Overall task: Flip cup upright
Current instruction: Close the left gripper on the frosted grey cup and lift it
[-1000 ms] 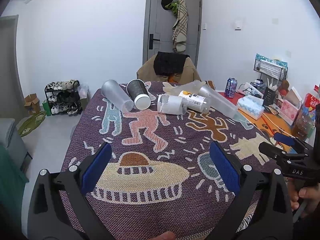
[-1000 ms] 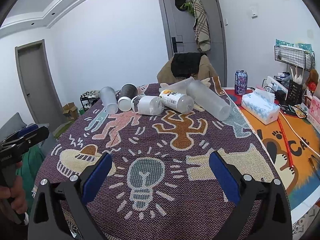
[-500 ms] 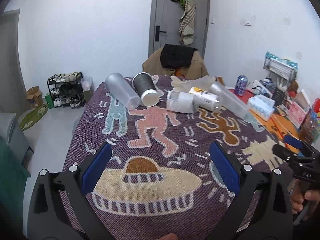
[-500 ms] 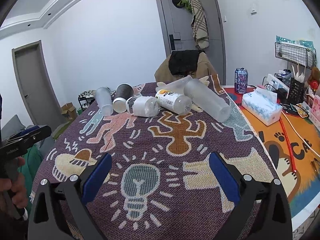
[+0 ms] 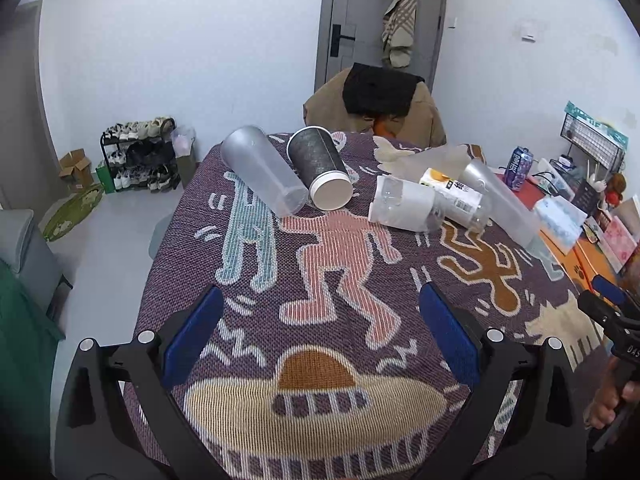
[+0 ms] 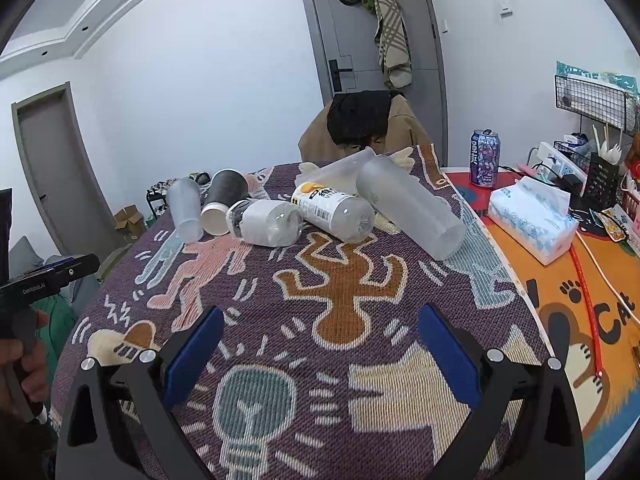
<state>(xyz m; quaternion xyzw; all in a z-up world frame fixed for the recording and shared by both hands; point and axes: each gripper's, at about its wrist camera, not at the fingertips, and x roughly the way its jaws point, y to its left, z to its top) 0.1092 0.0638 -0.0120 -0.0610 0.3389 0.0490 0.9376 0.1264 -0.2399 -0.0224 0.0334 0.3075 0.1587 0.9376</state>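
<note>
**Ana:** Left wrist view — what did it show of the cups?

**Ben:** Every one lay on its side at the far end of the table (image 5: pixel 168 264). A frosted cup (image 5: pixel 260 176) sat farthest left, touching a dark paper cup (image 5: pixel 320 172) with its white base toward the camera. Right of those were a white-labelled bottle (image 5: pixel 404 208), a bottle with an orange label (image 5: pixel 452 196), and a long frosted cup (image 5: pixel 500 204) slanting toward the table's right edge.

**Ana:** And the claws?

**Ben:** Both gaped wide, nothing between their blue pads. The left claw (image 5: pixel 320 344) hovered above the near part of the patterned cloth, well apart from the cups. The right claw (image 6: pixel 320 352) hung over the cloth too, roughly facing the long frosted cup (image 6: pixel 408 208), also well short of it.

**Ana:** So how far along was the job?

**Ben:** By my reading, barely started — no cup stood upright and none was touched. Which cup was meant, I couldn't tell. Everything remained: reaching, gripping a cup round its body, tipping it onto its base and letting go.

**Ana:** Anything else nearby?

**Ben:** A drinks can (image 6: pixel 485 158) and a tissue pack (image 6: pixel 532 224) sat off to the right, clear of the cups.
</note>
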